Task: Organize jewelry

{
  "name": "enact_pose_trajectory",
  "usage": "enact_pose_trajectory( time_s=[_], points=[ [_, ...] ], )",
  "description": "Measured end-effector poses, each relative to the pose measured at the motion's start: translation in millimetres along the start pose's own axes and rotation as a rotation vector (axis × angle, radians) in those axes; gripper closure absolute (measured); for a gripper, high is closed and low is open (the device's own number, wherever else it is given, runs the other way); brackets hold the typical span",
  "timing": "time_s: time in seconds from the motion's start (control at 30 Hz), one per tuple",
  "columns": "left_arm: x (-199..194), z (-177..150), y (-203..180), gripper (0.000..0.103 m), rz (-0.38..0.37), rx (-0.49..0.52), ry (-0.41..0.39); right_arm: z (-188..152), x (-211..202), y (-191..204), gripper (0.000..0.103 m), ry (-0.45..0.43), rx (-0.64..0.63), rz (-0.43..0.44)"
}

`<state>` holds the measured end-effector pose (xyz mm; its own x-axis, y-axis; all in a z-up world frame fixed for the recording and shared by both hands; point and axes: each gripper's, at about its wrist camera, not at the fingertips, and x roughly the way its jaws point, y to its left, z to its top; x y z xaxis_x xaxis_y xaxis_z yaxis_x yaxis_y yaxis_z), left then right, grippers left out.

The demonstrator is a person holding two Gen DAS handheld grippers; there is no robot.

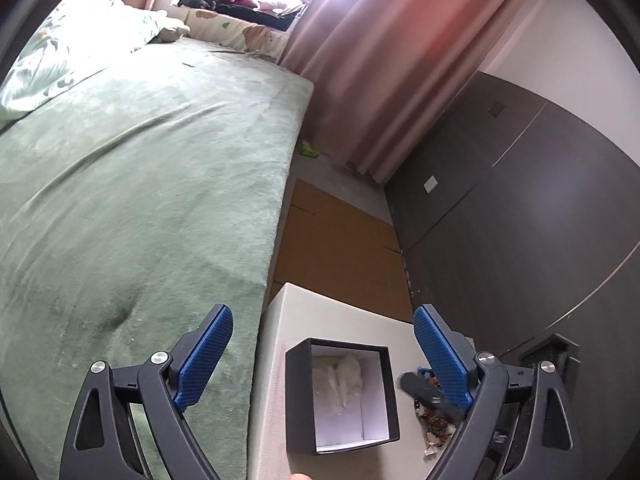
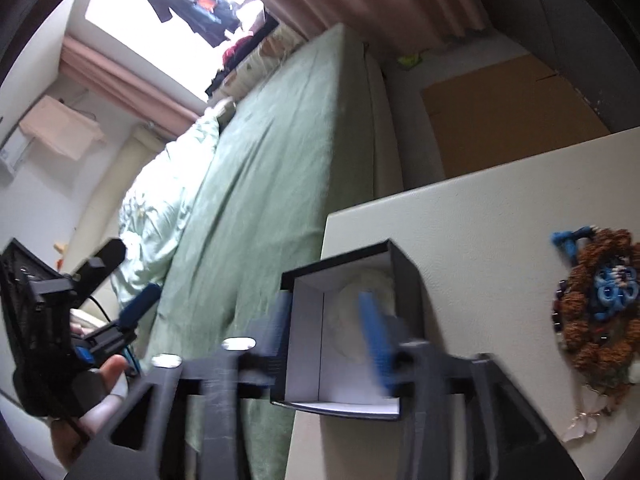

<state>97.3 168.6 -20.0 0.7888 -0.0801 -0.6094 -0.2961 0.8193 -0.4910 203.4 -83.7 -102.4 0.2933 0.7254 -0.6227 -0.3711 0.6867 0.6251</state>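
Evidently, the black box [image 1: 342, 396] is set open near the jewelry pile [image 2: 596, 312] for filling; the left gripper [image 1: 324, 356] is spread wide and empty, the right gripper [image 2: 328, 332] partly open around the box's wall, unpressed.

Seen along the left hand-held gripper [image 1: 322, 344], the open box [image 1: 340, 396] sits on the surface [image 1: 320, 312] just ahead, between its two fingers and touching neither. A crumpled wad [image 1: 344, 376] lies inside the box. The heap of jewelry [image 1: 434, 420] lies on the surface to the right of the box, close against the right finger. The bed [image 1: 140, 200] runs along the left of the surface and stretches away ahead. Beyond the surface, flat cardboard [image 1: 340, 240] lies on the floor between the bed and the cabinet [image 1: 520, 200] on the right. The right hand-held gripper [image 2: 328, 328] straddles the box's left wall, one finger inside, one outside.
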Motion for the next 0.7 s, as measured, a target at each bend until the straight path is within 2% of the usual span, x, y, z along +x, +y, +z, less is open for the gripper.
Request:
enact_pose_trajectory(
  time_s=[0.17, 0.3, 0.43, 0.6, 0.7],
  points=[
    [1, -4, -8, 0.003, -0.002, 0.035, 0.003, -2, -32, -10, 0.043, -0.048, 0.016, -0.031],
    [4, -11, -18, 0.001, -0.010, 0.073, 0.022, -2, -59, -24, 0.041, -0.070, 0.029, -0.068],
    [7, -18, -30, 0.001, -0.017, 0.102, 0.037, -1, -92, -39, 0.017, -0.113, 0.048, -0.107],
    [13, -30, -53, 0.001, -0.046, 0.144, 0.058, 3, -117, -61, 0.006, -0.114, 0.096, -0.098],
    [19, -37, -69, 0.001, -0.056, 0.172, 0.068, 4, -127, -66, 0.000, -0.116, 0.093, -0.127]
  ],
)
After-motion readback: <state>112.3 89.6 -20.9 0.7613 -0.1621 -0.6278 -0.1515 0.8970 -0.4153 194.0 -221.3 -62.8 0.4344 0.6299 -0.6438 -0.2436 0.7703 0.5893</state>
